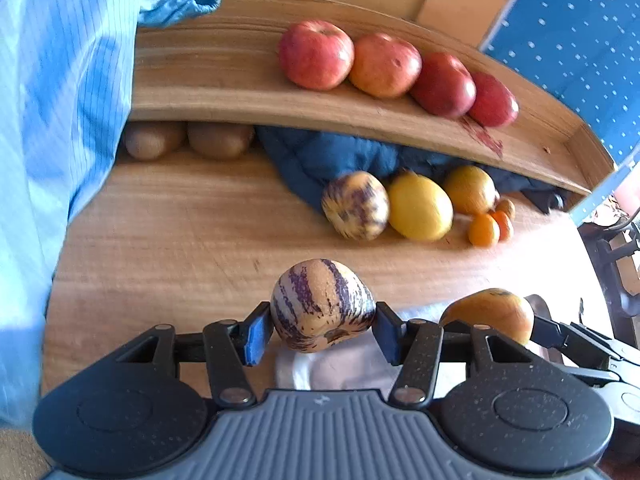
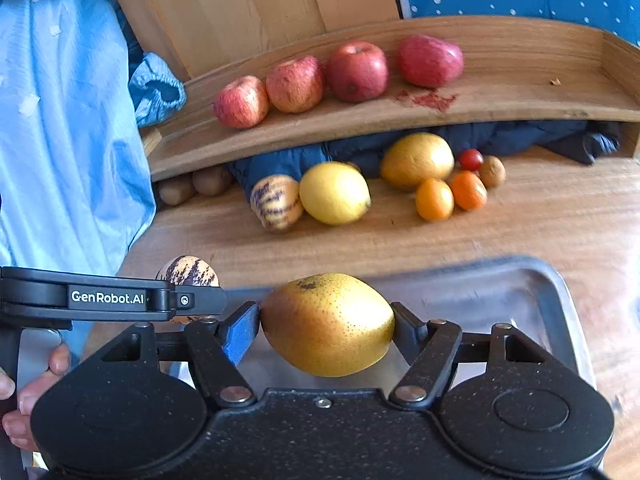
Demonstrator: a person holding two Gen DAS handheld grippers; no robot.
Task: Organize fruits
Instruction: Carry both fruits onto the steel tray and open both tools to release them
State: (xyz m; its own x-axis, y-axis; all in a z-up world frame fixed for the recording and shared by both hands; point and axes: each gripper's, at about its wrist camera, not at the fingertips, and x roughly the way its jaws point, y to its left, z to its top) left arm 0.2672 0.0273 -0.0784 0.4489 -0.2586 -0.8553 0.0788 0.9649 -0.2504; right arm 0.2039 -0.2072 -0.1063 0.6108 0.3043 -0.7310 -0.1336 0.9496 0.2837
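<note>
Only one piece of writing is legible: "GenRobot.AI" in white on the side of the left gripper (image 2: 188, 304), seen from the right wrist view.

Left gripper (image 1: 323, 322): blue pads clamped on a striped fruit (image 1: 322, 306), cream with purple streaks, held clear above the wooden table (image 1: 180, 240).

Right gripper (image 2: 326, 330): pads pressed on both ends of a yellow pear (image 2: 327, 324) with brown speckles, held over a metal tray (image 2: 520, 292). No earlier frame to compare.

On the table, near the shelf's front edge: a second striped fruit (image 2: 276, 202), touching a lemon (image 2: 334, 193); another pear (image 2: 417, 159); two small oranges (image 2: 434, 199); kiwis (image 2: 212, 180) under the shelf (image 2: 360, 124). Four apples (image 2: 296, 84) in a row on the shelf. Dark blue cloth (image 2: 280, 162) bunched beneath it.

Right wrist view only: a cherry tomato (image 2: 471, 159), a small brown fruit (image 2: 492, 171), the tray's rim, fingers (image 2: 60, 360) of a hand at lower left. Left wrist view only: a red smear (image 1: 486, 140) seen close, and the right gripper's pear from the side. A light blue sleeve (image 1: 60, 100) fills the left of both views.
</note>
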